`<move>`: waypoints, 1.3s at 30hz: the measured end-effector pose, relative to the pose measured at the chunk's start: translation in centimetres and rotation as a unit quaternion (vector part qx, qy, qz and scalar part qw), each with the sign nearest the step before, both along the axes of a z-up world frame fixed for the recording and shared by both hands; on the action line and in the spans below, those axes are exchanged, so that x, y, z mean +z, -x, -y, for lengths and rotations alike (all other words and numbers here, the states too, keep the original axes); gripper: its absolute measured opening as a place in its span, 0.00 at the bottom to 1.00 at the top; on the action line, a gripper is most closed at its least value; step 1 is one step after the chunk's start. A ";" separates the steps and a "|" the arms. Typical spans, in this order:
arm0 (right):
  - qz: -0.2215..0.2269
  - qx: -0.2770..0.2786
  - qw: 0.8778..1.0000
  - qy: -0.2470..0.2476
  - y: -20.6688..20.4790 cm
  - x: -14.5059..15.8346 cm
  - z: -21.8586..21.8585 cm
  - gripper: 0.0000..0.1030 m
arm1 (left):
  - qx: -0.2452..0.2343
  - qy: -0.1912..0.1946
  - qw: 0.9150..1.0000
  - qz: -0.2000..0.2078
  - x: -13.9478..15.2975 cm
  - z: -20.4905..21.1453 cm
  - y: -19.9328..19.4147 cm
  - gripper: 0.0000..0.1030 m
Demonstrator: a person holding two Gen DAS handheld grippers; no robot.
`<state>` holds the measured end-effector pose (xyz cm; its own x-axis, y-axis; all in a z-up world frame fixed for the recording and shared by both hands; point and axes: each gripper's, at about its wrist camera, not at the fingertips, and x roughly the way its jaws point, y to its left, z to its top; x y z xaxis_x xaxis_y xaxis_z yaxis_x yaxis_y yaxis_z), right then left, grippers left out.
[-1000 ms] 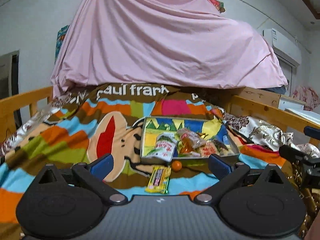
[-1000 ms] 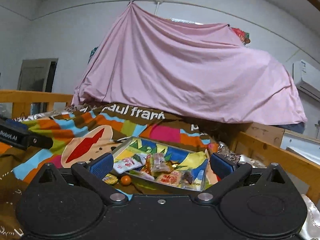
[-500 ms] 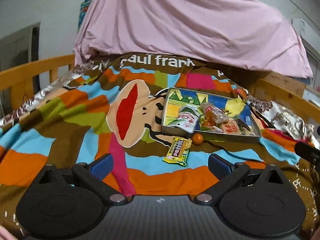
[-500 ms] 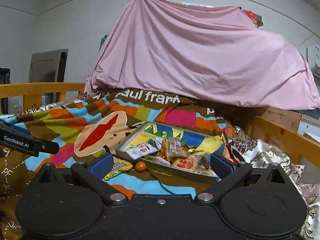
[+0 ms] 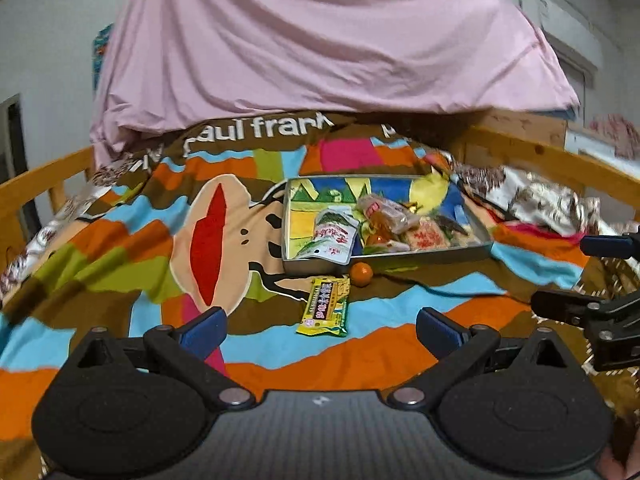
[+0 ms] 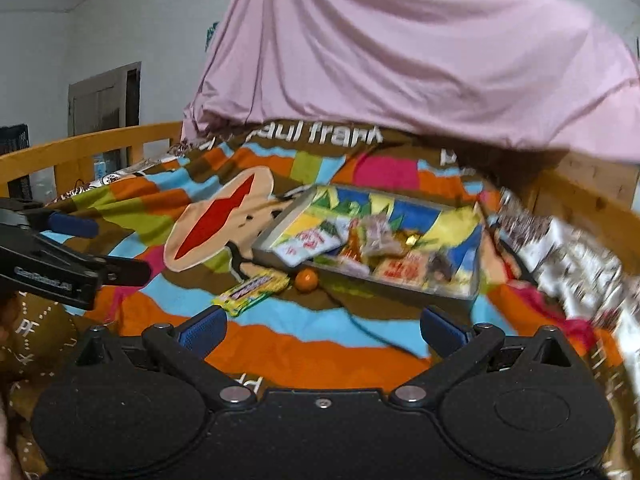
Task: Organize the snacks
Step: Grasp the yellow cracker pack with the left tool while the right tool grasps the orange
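Where the pink sheet (image 5: 320, 40) hangs behind, a striped cartoon blanket (image 5: 120, 248) covers the bed between wooden rails (image 6: 100, 144); on it lies a shallow tray (image 5: 400, 258) with a bright printed floor; inside the tray sit a white-and-green pouch (image 5: 334, 236), a clear wrapped snack (image 5: 384, 210) over something orange, and a red-printed packet (image 5: 426, 236), all crowded toward the near wall; the pouch's corner overhangs that wall. Outside the tray, on the blanket: a yellow-green snack bar (image 5: 326, 306) just beside the near wall, and a small orange ball (image 5: 361, 273) touching or nearly touching that wall, right of the bar. Left gripper (image 5: 320, 328) low over the blanket, jaws wide apart, nothing between them; right gripper (image 6: 322, 328) likewise spread and empty, level with the left, each visible at the other's edge. Against half a second ago, the left view has tilted up slightly and the bar sits nearer; the right view is closer to the tray, motion-blurred.
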<state>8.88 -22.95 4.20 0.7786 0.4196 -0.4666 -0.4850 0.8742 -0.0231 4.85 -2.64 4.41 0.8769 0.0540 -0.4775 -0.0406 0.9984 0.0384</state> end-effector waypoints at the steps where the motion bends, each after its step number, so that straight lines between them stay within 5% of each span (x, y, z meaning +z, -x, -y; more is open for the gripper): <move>1: -0.011 -0.004 1.000 -0.004 -0.4 -0.2 0.0 1.00 | -0.006 -0.010 1.000 -0.005 -0.1 0.0 -0.7 1.00; 6: -0.048 -0.022 0.998 -0.032 -2.1 -1.0 0.6 1.00 | -0.039 -0.044 0.998 -0.031 -1.2 -0.1 -3.7 1.00; 14: -0.094 -0.002 0.994 -0.057 -6.6 -3.0 -0.1 1.00 | -0.077 -0.035 0.994 -0.069 -3.2 -1.1 -7.4 1.00; 22: -0.122 0.031 0.989 -0.080 -12.7 -4.9 -3.1 1.00 | -0.116 -0.099 0.983 -0.103 -6.6 -0.5 -11.1 1.00; 31: -0.117 0.040 0.992 -0.034 -17.2 -7.2 -6.5 0.99 | -0.093 -0.027 0.988 -0.117 -8.4 -2.8 -14.6 1.00; 39: -0.145 0.056 0.985 -0.071 -20.2 -8.6 -7.2 0.97 | -0.124 0.050 0.980 -0.150 -9.9 -4.5 -16.8 0.99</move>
